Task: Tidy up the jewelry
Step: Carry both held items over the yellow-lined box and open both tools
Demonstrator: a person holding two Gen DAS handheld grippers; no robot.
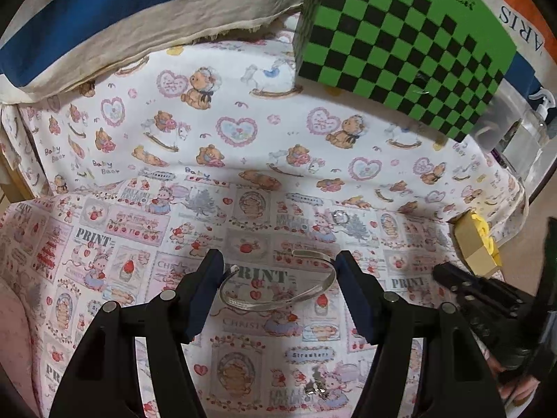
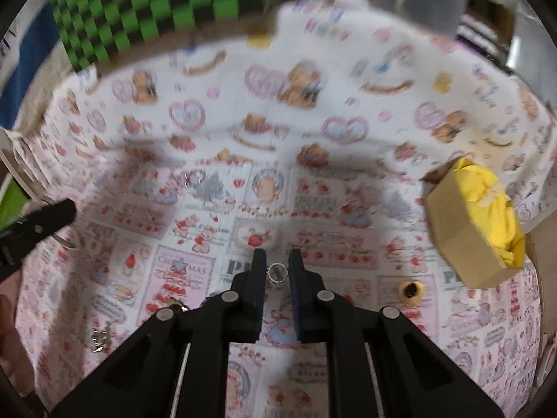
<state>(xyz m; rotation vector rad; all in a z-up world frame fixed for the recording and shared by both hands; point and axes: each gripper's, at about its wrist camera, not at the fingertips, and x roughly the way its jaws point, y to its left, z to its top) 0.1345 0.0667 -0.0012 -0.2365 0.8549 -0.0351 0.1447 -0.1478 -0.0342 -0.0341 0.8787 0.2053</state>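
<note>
Both pictures are looking round and bent, like through a fishbowl, and the corners are going black. The left wrist picture is looking sharp: the printed cloth [image 1: 146, 237] is showing clear letters and the silver bangle [image 1: 278, 289] is shining a little. Soft light is falling from above, and wide grey shadows are lying across the middle of the frame and down by the black fingers [image 1: 212, 278]. The right wrist picture is looking smeared. The green checked box [image 2: 139, 10] in the upper left is streaking, and the bears on the cloth are going fuzzy. A big soft shadow is darkening its middle. Nothing is glaring brightly.
</note>
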